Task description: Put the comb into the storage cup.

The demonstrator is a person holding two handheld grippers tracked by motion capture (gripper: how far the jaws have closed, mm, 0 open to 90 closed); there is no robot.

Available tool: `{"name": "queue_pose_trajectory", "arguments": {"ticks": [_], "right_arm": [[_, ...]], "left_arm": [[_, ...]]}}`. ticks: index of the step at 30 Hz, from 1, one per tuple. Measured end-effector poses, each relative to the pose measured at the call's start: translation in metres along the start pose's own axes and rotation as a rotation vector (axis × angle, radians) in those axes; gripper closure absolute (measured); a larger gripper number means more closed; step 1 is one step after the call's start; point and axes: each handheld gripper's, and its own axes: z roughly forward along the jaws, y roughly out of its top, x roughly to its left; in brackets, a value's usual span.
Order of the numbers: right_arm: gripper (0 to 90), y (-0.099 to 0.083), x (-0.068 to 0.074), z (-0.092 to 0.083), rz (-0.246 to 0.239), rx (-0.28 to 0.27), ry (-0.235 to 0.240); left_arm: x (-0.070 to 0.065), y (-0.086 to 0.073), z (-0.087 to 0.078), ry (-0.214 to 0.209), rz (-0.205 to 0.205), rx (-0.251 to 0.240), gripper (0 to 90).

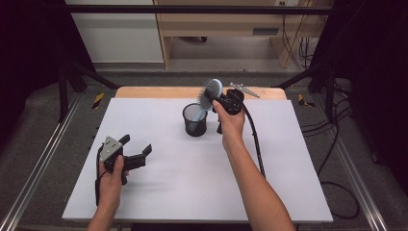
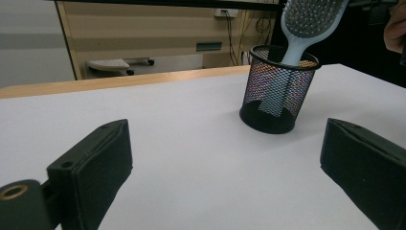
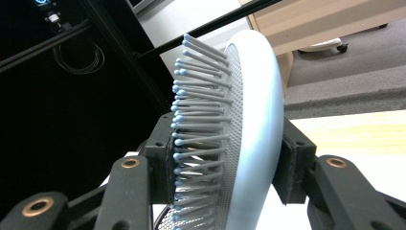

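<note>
Pale blue hairbrush [image 1: 211,91] is clamped by its bristled head in the right claw [image 1: 222,98], tilted, handle end lowered inside the black mesh cup [image 1: 195,120] on the white counter [image 1: 192,168], while the left claw [image 1: 137,150] is held released, well apart.

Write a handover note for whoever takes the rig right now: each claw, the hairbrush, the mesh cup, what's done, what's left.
Right claw: shut on the hairbrush, jaws clamping the head, one on the bristles and one on the back.
Left claw: open, holding nothing, low over the white table on the person's left.
Mesh cup: upright, mid-table.
Done: brush handle is already down inside the cup, head tilted above the rim.
Left, most likely: release the brush and draw the right claw clear.
</note>
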Motion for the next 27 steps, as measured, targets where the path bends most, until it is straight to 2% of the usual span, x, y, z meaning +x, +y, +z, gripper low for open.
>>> {"name": "queue_pose_trajectory", "arguments": {"ticks": [27], "right_arm": [[50.8,-0.0042,-0.0007,0.0029,-0.01,0.011,-0.011]], "left_arm": [[-0.0005,-0.0005,0.0011,-0.005,0.003,0.006,3.8]]}}
